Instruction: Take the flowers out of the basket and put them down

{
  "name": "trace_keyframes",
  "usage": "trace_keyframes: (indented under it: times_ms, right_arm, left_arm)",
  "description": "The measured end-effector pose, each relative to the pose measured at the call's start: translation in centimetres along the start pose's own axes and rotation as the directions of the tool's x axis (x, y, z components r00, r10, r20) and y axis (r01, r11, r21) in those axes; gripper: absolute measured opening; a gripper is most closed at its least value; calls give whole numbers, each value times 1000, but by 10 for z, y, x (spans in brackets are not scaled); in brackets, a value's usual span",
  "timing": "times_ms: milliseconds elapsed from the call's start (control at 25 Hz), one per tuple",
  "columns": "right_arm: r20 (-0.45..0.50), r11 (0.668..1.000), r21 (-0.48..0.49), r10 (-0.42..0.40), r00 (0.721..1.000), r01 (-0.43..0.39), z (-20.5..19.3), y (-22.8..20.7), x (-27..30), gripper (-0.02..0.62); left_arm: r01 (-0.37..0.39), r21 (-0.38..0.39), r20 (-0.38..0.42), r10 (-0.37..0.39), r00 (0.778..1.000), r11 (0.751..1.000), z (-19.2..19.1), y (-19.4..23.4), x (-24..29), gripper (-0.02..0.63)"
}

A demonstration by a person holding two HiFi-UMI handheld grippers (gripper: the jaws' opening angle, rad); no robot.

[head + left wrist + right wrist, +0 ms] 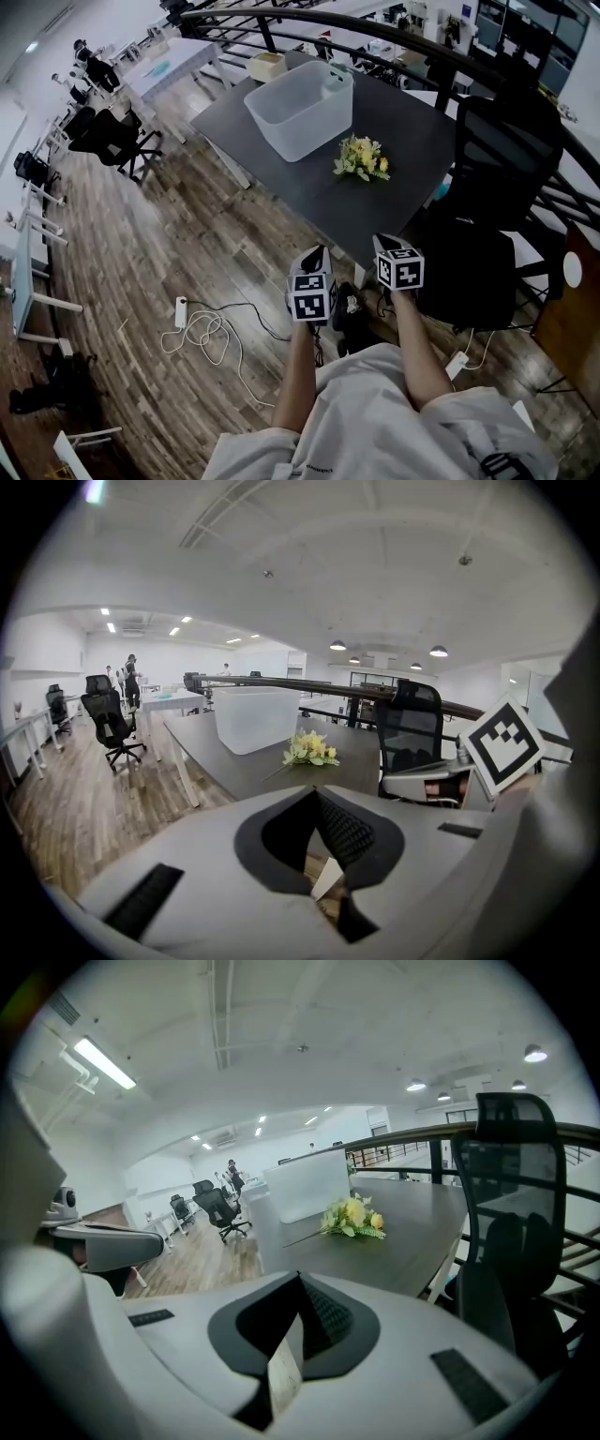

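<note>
Left hand-held gripper (315,255) and right hand-held gripper (385,244) closed, empty; leafy yellow flowers (362,157) near boxy translucent basket (300,108).

Wood-plank floor (141,253); dark grey table (408,117); black mesh office chair (502,155) alongside; curved dark railing (281,13) behind; ceiling lights (337,646) lit.

Bright, even indoor light, all from overhead: a strip light (103,1063) above and to the left of the right gripper (281,1372), round downlights (337,646) far ahead of the left gripper (328,878). Shadows soft and faint. Pale sheen on the dark table (422,1232) ahead and on the wood floor (141,220). Both gripper views are fisheye with black corners, and the near gripper bodies are soft. Head view: the railing (375,28) bows.
</note>
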State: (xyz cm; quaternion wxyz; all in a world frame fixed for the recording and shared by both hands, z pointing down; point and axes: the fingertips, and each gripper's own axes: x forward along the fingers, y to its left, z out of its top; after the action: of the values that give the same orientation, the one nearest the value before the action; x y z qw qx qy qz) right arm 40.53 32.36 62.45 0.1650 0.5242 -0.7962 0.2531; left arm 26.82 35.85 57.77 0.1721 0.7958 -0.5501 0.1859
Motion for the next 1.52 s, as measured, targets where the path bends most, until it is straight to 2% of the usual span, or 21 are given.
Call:
trace_keyframes:
  times_ms: [400, 520, 760, 1240, 1520]
  right_arm:
    - [-35, 999, -45, -2, 999, 0, -7, 11, -3, -2]
    - [-42, 999, -41, 5, 999, -6, -15, 11, -4, -2]
    - [14, 997, 56, 51, 999, -52, -5, 18, -9, -2]
    - [-2, 998, 26, 64, 998, -64, -15, 21, -18, -5]
    - [35, 996, 11, 86, 996, -87, -8, 33, -14, -5]
  left_arm:
    - [3, -46, -10, -3, 1000, 999, -12, 5, -8, 17]
    - [27, -20, -29, -28, 999, 999, -19, 2, -11, 17]
    - [-7, -21, -41, 6, 999, 1000, -27, 18, -25, 16]
    - [-6, -32, 0, 6, 1000, 999, -29, 9, -38, 17]
    - [-14, -44, -4, 14, 1000, 999, -33, 13, -46, 17]
